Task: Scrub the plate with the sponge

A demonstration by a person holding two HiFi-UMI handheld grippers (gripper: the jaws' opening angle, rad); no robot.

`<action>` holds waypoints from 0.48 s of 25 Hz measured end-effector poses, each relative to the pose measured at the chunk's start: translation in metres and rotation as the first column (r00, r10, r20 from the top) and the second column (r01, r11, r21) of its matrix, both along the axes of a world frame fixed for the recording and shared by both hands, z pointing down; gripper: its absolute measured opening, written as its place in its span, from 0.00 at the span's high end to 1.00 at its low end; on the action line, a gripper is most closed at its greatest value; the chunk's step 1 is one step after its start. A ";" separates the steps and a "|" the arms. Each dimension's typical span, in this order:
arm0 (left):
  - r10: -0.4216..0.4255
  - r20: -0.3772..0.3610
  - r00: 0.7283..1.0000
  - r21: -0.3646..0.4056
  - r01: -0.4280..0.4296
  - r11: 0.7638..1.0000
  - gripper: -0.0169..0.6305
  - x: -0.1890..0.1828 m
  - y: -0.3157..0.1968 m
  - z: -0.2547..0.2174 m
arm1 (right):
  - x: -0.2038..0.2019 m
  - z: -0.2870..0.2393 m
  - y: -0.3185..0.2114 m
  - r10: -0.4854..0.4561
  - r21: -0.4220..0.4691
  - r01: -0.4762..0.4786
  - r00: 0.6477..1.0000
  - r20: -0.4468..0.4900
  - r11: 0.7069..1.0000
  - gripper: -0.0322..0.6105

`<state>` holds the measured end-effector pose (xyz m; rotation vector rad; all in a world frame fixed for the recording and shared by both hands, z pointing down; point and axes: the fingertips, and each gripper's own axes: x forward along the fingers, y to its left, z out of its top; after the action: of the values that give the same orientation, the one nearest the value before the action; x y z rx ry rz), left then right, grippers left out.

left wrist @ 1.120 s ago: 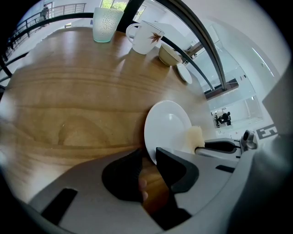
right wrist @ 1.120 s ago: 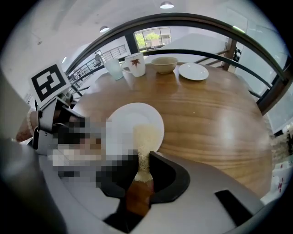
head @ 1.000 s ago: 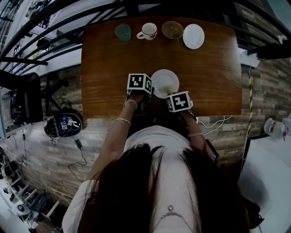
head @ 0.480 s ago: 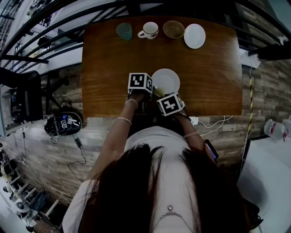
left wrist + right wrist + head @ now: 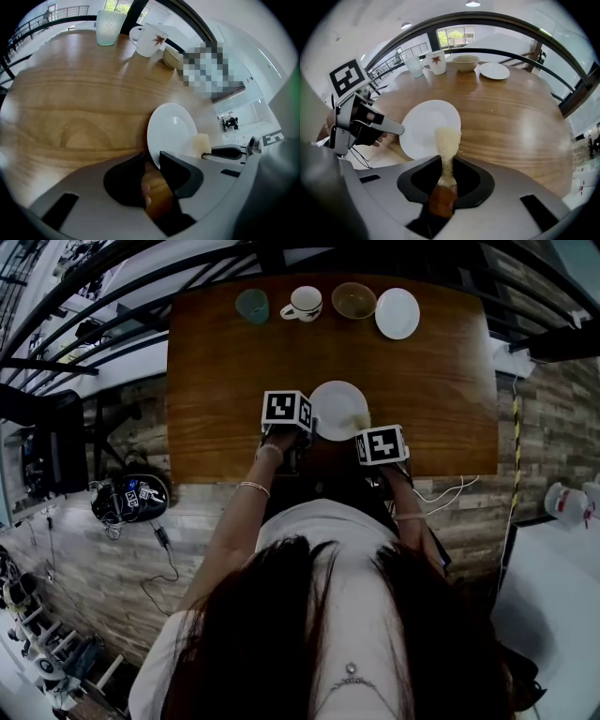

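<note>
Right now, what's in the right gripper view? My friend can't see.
The right hand-held gripper pinches a pale sponge against a white plate on a wooden table. The left hand-held gripper grips the plate's edge.

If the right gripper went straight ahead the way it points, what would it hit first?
Most likely the white plate: the sponge in the right gripper's jaws reaches over its near rim. Whether they actually touch is unclear.

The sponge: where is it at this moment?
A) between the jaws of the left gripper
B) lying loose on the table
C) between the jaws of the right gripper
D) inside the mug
C: its own view shows the sponge pinched in the jaws of the right gripper, with the free end at the rim of the white plate.
</note>
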<state>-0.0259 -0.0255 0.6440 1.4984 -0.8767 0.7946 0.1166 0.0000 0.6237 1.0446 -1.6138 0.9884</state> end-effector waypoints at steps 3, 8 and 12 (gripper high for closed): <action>0.000 0.001 1.000 0.001 0.000 1.000 0.82 0.000 0.001 -0.001 | 0.005 -0.002 -0.007 0.027 0.008 -0.027 1.000 0.004 1.000 0.81; -0.001 -0.003 1.000 -0.001 0.001 1.000 0.82 0.000 0.002 -0.001 | -0.014 0.001 -0.005 -0.020 -0.004 0.020 1.000 0.011 1.000 0.81; -0.008 -0.008 1.000 -0.005 0.008 1.000 0.82 0.001 0.003 -0.001 | -0.039 0.003 -0.002 -0.119 0.001 0.119 0.993 0.014 0.993 0.81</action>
<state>-0.0245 -0.0223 0.6427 1.4922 -0.8741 0.7837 0.0774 -0.0017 0.6266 0.9319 -1.6675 0.9176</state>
